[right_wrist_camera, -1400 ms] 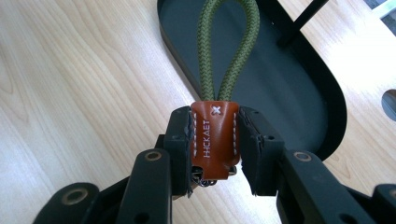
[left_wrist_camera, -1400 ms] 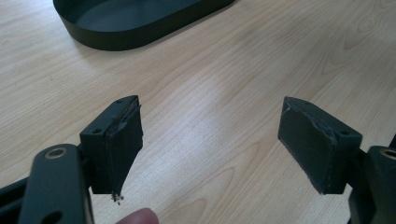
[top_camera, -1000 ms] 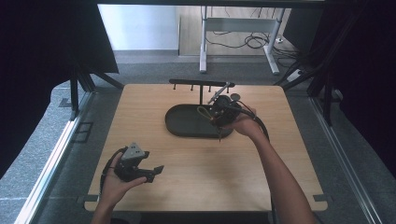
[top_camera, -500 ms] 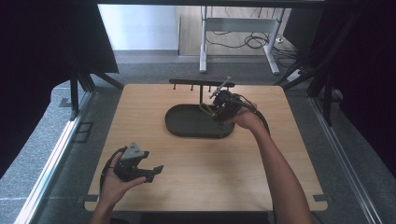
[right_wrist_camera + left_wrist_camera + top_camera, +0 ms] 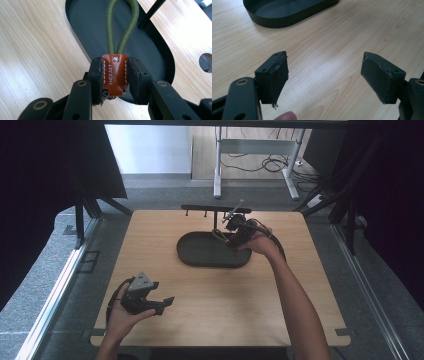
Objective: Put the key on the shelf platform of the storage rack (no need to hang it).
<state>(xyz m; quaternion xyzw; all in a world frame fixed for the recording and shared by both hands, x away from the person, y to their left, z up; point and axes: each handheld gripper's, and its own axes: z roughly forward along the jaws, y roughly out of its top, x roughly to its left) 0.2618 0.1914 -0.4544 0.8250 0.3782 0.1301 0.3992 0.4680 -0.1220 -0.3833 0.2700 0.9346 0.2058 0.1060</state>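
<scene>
A brown leather tag [image 5: 114,75] with white stitching joins the two ends of an olive green cord loop [image 5: 122,27]. My right gripper [image 5: 115,77] is shut on that tag and holds it above the dark oval tray [image 5: 85,37]. From above, the right gripper [image 5: 235,232] hangs over the tray's [image 5: 200,257] far right end, below the black peg rack [image 5: 200,210]. Near the table's front left corner, my left gripper [image 5: 162,304] rests in a hand. Its jaws stand wide open over bare wood [image 5: 324,75] with nothing between them.
The tray [image 5: 287,17] lies ahead of the left gripper. A round hole [image 5: 206,62] in the tabletop sits right of the tray. Black curtains and metal frame legs surround the table. A desk frame and cables stand on the floor beyond.
The right hand has shifted a little back and to the right over the tray's far end, lifting the tag toward the rack. The left gripper has stayed put.
</scene>
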